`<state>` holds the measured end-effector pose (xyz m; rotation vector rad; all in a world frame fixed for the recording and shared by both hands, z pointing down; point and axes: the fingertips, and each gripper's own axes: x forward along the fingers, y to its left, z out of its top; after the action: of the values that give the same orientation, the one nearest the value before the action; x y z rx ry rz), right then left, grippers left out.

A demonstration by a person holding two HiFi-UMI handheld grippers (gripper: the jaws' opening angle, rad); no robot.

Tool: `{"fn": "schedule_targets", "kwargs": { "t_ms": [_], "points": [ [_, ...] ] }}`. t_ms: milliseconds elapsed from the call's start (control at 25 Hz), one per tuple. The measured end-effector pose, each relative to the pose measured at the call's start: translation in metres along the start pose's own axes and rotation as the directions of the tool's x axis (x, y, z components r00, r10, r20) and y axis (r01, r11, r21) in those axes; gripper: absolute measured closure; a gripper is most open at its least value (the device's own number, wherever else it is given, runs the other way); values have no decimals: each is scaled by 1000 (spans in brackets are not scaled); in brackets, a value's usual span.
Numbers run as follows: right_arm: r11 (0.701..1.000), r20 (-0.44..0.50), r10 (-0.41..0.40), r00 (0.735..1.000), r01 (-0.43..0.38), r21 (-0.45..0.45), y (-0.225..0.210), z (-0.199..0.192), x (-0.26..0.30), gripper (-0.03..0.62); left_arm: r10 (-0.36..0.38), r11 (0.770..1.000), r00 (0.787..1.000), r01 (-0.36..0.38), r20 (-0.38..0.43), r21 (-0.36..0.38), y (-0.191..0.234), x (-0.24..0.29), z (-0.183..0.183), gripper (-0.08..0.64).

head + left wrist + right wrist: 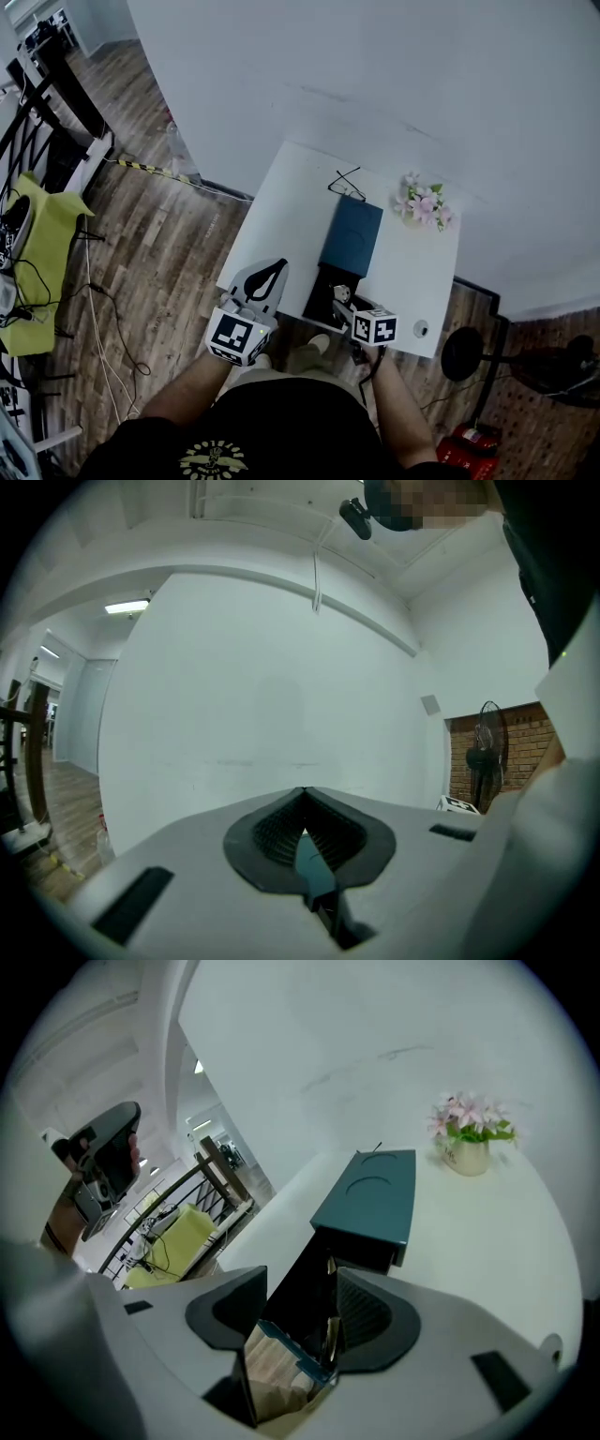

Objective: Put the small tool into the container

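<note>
Head view gives me a plain white wall (pixel 375 75) and a wood floor (pixel 159 253), with a small white table (pixel 281 211) standing against that wall. On it lies a teal box (pixel 352 234) with its black tray (pixel 323 291) drawn out to the table's near edge. My left gripper (pixel 302 799) is clenched on nothing and points up at the wall. My right gripper (pixel 302 1283) is released, its jaws wide to either side of the tray's near end. The small tool (pixel 331 1333) seems to lie loose inside the tray, just beside the right-hand jaw. My worry is that a nudge from those spread jaws could tip the tray off the edge and spill it.
</note>
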<state>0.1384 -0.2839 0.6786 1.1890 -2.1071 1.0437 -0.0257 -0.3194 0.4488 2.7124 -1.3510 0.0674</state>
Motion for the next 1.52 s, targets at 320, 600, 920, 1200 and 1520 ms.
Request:
{"fn": "schedule_targets", "kwargs": {
  "t_ms": [320,600,920,1200,1520],
  "points": [
    [994,343,-89,935,107,-32,15,40,-84,573,-23,1000,999,24,23,-17,-5,-10,9,554],
    [984,511,-86,855,153,-90,36,56,-141,594,-70,991,996,75,48,-108,-11,-18,16,554],
    [961,622,-120,774,248,-122,49,68,-197,594,-112,993,993,111,22,46,-31,-28,22,554],
    [941,696,-124,707,307,-144,69,83,-245,594,-126,991,990,123,56,58,-37,-45,43,554],
    [931,756,-81,650,320,-175,109,101,-295,594,-131,990,986,124,100,74,-41,-61,70,554]
  ]
}}
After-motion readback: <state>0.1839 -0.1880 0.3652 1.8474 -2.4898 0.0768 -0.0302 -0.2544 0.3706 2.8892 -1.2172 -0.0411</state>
